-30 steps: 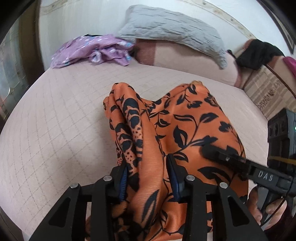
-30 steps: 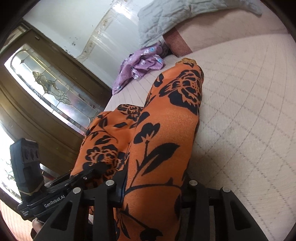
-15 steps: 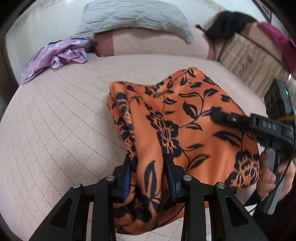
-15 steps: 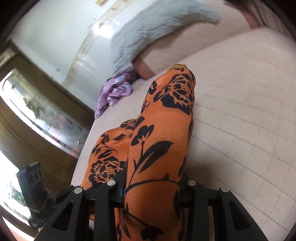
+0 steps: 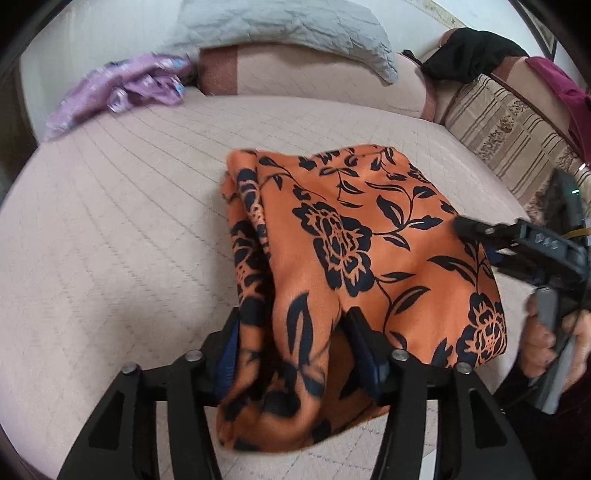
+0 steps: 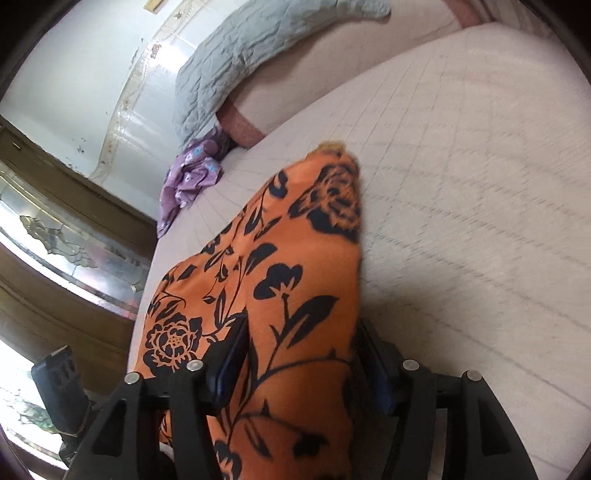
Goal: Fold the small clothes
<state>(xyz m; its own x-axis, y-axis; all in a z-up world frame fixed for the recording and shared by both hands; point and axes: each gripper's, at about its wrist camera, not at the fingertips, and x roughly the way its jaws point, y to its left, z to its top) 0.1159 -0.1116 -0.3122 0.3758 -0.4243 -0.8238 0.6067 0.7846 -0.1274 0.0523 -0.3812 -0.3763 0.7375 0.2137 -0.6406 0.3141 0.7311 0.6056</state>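
On the pink bed lay the folded orange flowery cloth. Both the left gripper and the right gripper had just been opening, their jaws let go, with cloth loose between them.

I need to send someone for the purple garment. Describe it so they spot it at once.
Start at the pink quilted bed and look to its far end. There, beside the grey pillow, lies the purple garment, crumpled, unlike the orange floral garment nearby.
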